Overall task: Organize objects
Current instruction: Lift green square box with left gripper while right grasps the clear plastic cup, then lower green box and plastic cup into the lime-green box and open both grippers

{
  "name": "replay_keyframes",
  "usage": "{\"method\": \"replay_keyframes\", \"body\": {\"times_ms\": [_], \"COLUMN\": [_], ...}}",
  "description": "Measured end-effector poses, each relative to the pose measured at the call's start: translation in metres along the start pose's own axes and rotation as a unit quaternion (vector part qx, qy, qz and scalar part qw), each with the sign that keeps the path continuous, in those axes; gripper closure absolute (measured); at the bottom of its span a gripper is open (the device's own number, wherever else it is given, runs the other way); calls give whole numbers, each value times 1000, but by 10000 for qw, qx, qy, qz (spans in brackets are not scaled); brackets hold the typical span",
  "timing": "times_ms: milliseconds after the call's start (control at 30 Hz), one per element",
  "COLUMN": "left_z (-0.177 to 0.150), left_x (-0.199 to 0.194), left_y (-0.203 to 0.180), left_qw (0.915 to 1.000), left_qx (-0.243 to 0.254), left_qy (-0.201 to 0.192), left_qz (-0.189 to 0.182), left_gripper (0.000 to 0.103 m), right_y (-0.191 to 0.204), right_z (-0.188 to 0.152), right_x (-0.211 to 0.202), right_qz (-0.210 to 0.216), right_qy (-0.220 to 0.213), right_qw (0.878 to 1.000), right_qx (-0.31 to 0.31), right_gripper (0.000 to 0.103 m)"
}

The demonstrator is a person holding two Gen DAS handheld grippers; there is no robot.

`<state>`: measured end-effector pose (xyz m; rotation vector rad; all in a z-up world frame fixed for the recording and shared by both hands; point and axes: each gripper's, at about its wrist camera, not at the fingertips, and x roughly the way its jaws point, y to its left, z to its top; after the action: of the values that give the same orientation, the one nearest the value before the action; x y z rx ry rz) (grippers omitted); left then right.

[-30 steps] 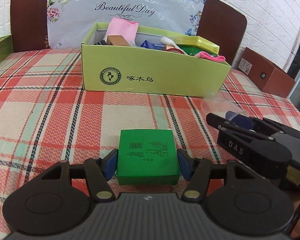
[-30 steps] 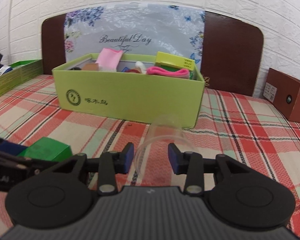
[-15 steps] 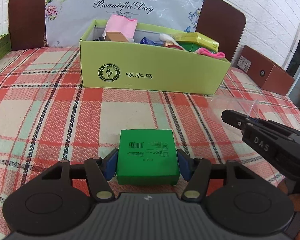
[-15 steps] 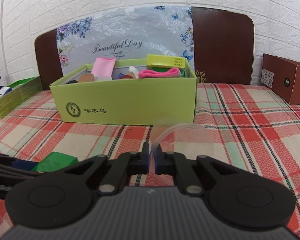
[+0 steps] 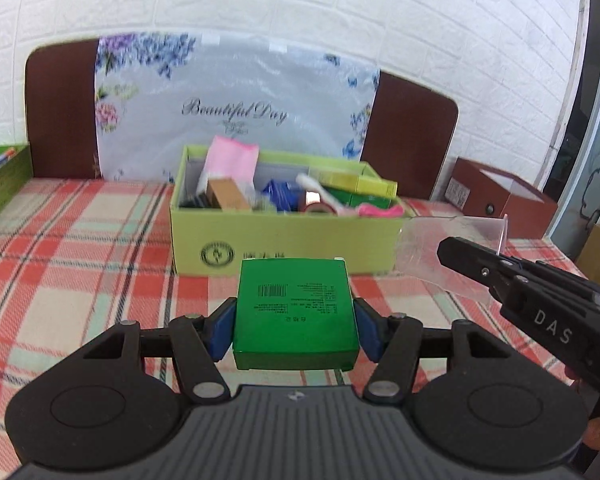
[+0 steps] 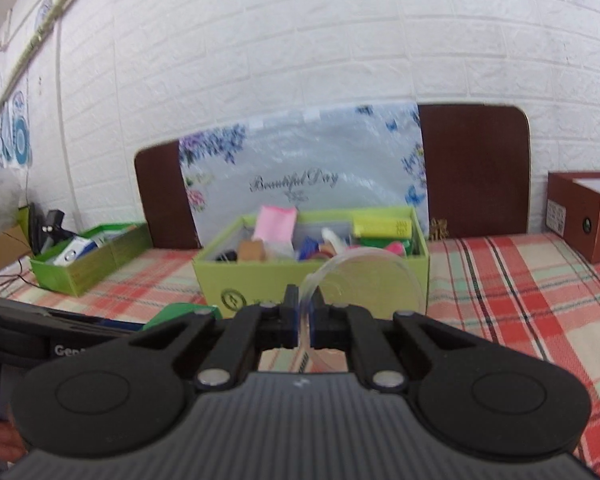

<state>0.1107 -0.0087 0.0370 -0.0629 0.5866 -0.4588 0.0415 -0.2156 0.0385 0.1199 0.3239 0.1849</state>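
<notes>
Two grippers are in view, each holding one item above the plaid tablecloth (image 5: 80,280). Left gripper (image 5: 294,330): jaws partly spread, blue pads pressed on the two sides of one green box (image 5: 294,312), which sits flat between them with its printed face up. Right gripper (image 6: 305,318): jaws nearly closed, pinching the thin wall of one clear plastic cup (image 6: 368,280), whose body lies to the right of the jaws. Ahead of both jaws stands one open yellow-green carton (image 5: 284,240) crowded with small goods; these overlap and blur, so no count is possible. One brown box (image 5: 500,200) lies ahead to the right, one green tray (image 6: 92,256) ahead to the left, its contents indistinct.
</notes>
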Motion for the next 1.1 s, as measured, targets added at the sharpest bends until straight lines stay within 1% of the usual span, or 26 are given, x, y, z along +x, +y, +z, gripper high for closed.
{"method": "replay_keyframes", "body": {"times_ms": [167,300,467,600,733,867,1033,1100], "left_z": [30,55,84,101,109,111,113,113], "left_x": [-3,7,34,63,96,123,143,147], "left_y": [7,12,20,27,39,53,65,69], "left_qw": [9995,9987,9982,9982,9982,9981,9983,9978], "left_qx": [-150,-180,-262,-257,-292,-338,-374,-399], "left_qy": [-280,-432,-418,-338,-217,-99,-21,-76], "left_qz": [77,215,346,424,478,498,453,519], "left_gripper": [40,40,40,40,39,39,39,40], "right_y": [7,14,20,19,17,17,13,13], "right_z": [27,45,62,70,72,67,59,55], "right_x": [4,15,40,71,106,144,186,201], "right_qz": [91,134,112,32,-73,-248,-331,-318], "right_qy": [-286,-468,-587,-578,-538,-418,-265,-199], "right_qw": [9993,9979,9964,9963,9961,9947,9938,9936], "right_qx": [-211,-420,-599,-636,-697,-911,-1027,-1062], "right_gripper": [99,99,99,99,99,99,99,98]}}
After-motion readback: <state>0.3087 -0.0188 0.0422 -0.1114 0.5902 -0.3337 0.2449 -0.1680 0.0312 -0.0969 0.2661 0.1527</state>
